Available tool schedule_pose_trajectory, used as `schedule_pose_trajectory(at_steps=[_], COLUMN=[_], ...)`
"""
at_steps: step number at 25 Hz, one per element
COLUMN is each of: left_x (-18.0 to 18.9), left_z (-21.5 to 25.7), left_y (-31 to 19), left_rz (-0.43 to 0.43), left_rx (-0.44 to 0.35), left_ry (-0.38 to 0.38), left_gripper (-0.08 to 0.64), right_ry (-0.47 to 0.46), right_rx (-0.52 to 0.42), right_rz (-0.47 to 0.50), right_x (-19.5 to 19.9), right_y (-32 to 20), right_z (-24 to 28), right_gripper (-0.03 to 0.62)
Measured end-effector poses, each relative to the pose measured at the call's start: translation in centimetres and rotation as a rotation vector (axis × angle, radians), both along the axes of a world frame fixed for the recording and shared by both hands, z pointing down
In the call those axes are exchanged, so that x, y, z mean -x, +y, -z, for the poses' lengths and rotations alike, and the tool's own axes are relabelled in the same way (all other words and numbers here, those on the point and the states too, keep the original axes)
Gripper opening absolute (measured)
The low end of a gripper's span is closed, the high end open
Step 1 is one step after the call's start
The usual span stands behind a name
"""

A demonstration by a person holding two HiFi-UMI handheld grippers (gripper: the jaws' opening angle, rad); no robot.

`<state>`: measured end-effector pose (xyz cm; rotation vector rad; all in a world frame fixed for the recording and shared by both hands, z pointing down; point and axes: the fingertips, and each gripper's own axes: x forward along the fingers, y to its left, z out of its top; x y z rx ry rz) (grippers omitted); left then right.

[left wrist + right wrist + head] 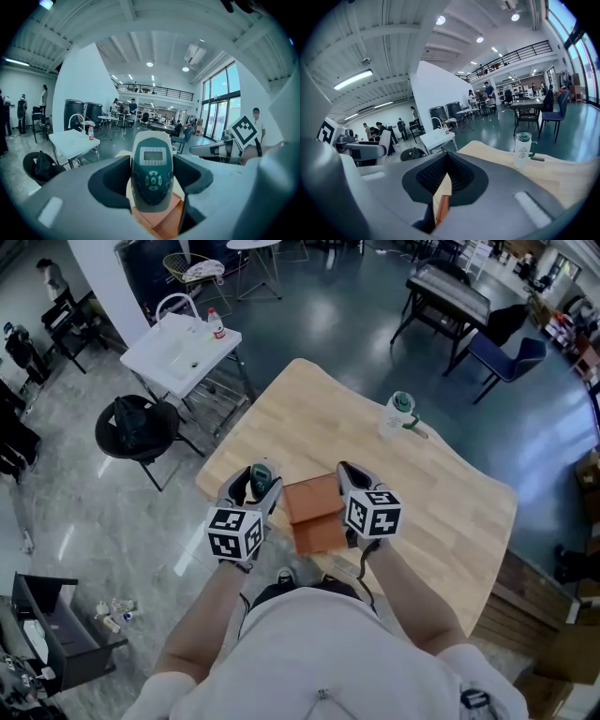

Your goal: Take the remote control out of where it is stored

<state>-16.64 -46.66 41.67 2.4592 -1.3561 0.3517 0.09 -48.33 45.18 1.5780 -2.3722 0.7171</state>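
The remote control is white with a teal face, a small screen and round buttons. My left gripper is shut on it and holds it upright above the table's near left part. In the left gripper view, the left gripper has one jaw on each side of the remote. Under it lies a brown box, also seen below the remote as the box. My right gripper hangs at the box's right side. Its jaws are shut with only a slit between them, through which a sliver of the box shows.
The wooden table has a white bottle with a green lid at its far side, visible as the bottle in the right gripper view. To the left on the floor stand a white sink unit and a black stool.
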Motion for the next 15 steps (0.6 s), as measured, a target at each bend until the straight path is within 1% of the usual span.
schedule_pose_trajectory(at_steps=[15], left_x=[0.14], left_z=[-0.32], left_y=[0.14], left_rz=[-0.006], left_rx=[0.002], left_ry=[-0.006], left_gripper=[0.291], right_ry=[-0.005], right_rx=[0.009], right_rz=[-0.010], right_x=[0.32], right_y=[0.53], right_z=[-0.51], right_gripper=[0.025])
